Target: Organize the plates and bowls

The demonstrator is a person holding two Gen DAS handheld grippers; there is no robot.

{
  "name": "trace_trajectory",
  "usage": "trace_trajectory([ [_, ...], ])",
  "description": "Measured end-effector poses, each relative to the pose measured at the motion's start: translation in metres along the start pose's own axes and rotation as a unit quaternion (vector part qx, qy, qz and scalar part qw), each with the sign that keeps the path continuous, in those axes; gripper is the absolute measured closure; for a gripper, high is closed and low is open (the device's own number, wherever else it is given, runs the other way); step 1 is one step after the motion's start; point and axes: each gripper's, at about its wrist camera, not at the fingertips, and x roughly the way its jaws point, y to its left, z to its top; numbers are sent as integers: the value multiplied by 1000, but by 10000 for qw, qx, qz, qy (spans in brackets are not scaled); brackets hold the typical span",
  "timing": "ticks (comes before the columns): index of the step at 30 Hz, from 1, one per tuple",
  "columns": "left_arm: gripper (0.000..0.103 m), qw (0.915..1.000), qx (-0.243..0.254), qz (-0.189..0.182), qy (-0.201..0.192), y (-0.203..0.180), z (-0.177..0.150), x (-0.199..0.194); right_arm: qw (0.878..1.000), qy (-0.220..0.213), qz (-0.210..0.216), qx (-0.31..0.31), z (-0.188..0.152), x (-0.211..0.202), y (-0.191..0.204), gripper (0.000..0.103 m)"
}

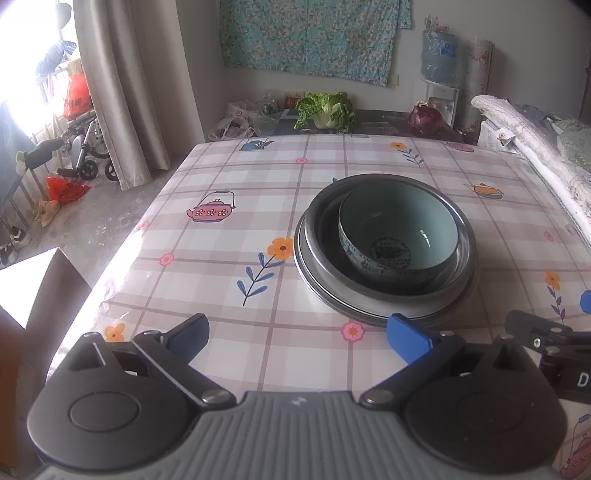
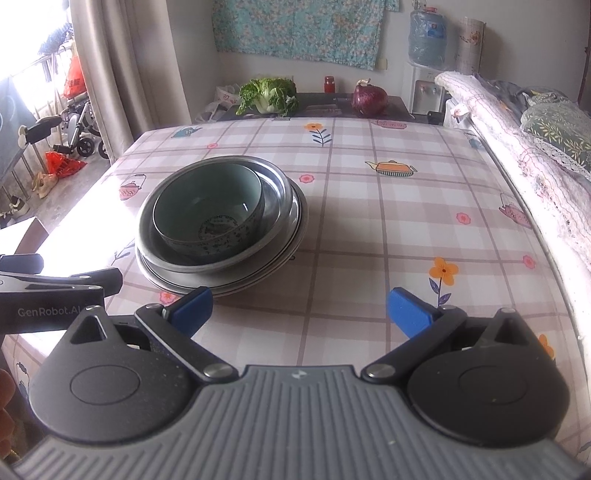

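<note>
The plates (image 1: pixel 325 291) under the stack show only as thin rims, so their number is hard to tell, and the lower wall of the metal bowl (image 1: pixel 317 221) is hidden by them. In the left wrist view the near rim of the stack is partly covered by one blue fingertip. The pattern on the floor of the green bowl (image 1: pixel 399 225) is too blurred to read. The window at the left is washed out by glare.

The stack sits on a table (image 1: pixel 229 177) covered with a checked cloth printed with teapots and flowers: green bowl inside the metal bowl, metal bowl on the plates. Beyond the far edge lie a leafy cabbage (image 2: pixel 267 94) and a red cabbage (image 2: pixel 370 98) on a dark surface. A water dispenser (image 2: pixel 424 40) stands in the corner, a flowered cloth (image 2: pixel 299 29) hangs on the wall, a curtain (image 1: pixel 125 85) falls beside the window, and bedding (image 2: pixel 517 122) runs along the right side.

The left gripper (image 1: pixel 297 338) hovers over the table just before the stack, fingers spread wide, grasping nothing. The right gripper (image 2: pixel 299 308) is likewise spread wide and empty, with the stack ahead to its left
</note>
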Motion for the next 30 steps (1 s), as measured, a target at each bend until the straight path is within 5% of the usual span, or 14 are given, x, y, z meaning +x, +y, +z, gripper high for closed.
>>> trace_trajectory([
  [30, 0, 9998, -66, 113, 164, 3, -1, 6, 9999, 44, 120, 63, -2, 3, 0, 1],
])
